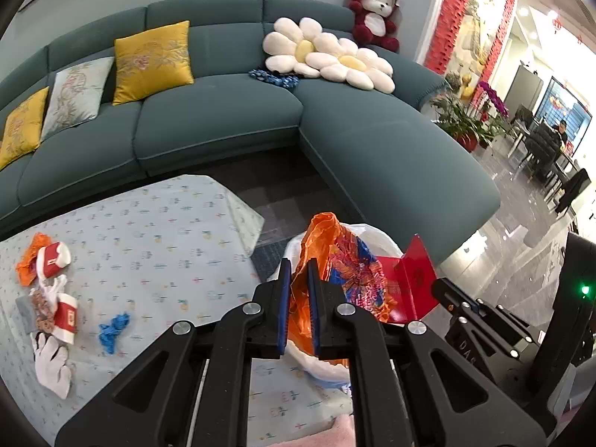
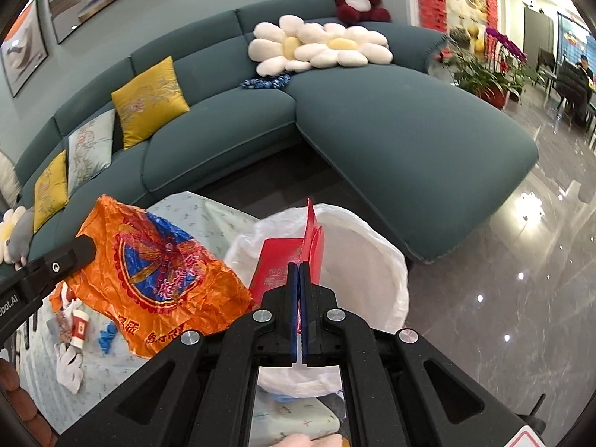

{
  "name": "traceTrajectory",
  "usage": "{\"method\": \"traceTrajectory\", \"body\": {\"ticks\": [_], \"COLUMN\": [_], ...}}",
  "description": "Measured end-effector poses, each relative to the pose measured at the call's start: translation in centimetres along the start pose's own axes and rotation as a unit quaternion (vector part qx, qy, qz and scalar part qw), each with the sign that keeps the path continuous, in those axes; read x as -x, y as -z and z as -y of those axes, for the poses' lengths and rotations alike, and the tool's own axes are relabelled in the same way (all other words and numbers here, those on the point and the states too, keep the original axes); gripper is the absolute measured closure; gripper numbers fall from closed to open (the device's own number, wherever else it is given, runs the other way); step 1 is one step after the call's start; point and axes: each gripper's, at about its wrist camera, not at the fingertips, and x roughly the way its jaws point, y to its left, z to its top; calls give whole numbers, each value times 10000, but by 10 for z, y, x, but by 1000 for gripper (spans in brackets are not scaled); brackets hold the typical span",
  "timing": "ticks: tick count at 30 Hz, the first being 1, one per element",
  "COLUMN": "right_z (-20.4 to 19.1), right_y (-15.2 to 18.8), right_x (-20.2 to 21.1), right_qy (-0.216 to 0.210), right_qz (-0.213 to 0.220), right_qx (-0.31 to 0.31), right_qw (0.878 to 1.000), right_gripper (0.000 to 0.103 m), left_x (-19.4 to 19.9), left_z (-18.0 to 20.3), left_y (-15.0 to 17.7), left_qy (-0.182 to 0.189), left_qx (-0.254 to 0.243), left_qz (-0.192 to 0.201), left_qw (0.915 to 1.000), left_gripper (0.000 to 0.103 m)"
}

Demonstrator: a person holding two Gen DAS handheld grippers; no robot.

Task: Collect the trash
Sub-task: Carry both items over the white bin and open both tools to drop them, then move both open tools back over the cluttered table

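My left gripper (image 1: 299, 266) is shut on an orange and blue plastic wrapper (image 1: 335, 264) and holds it over the white bin liner (image 1: 376, 232). The wrapper (image 2: 156, 272) also shows at the left of the right wrist view, with the left gripper's finger (image 2: 74, 255) on it. My right gripper (image 2: 300, 272) is shut on a folded red card packet (image 2: 294, 264) above the open white bag (image 2: 365, 257). The red packet (image 1: 409, 279) shows right of the wrapper in the left wrist view.
More trash lies on the patterned tablecloth (image 1: 160, 246): red and white paper cups (image 1: 65, 316), a blue scrap (image 1: 113, 329), white gloves (image 1: 52, 365), an orange scrap (image 1: 31, 257). A teal sofa (image 1: 223, 119) with cushions stands behind. Glossy floor (image 2: 503, 279) lies to the right.
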Motion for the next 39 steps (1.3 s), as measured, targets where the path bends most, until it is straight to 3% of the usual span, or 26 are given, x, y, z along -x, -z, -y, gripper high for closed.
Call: {"method": "traceTrajectory", "body": {"ticks": [3, 5, 7, 9, 18, 26, 39], "right_z": [6, 8, 9, 8, -4, -41, -136], "right_y": [4, 6, 6, 7, 6, 14, 43], "right_x": [0, 2, 5, 7, 14, 23, 28], "right_qy": [42, 51, 117, 132, 105, -51, -506], "right_qz": [8, 18, 119, 176, 203, 188, -29], "right_qx": [-24, -62, -87, -102, 38, 296, 871], "right_qw": [10000, 10000, 9998, 9997, 9997, 9994, 9949], "right_gripper": [95, 85, 67, 62, 61, 56, 51], "left_x": [-11, -15, -15, -16, -7, 13, 49], "left_z": [7, 8, 8, 9, -10, -42, -142], "left_y": [-1, -2, -3, -2, 2, 10, 40], "left_qy": [20, -31, -67, -105, -245, -395, -882], "left_qx": [62, 149, 175, 174, 324, 565, 1239], "left_qz": [-86, -75, -44, -52, -43, 17, 99], "left_qw": [9999, 9999, 9998, 9998, 9992, 9976, 9883], "left_gripper": [78, 56, 51, 50, 49, 49, 37]}}
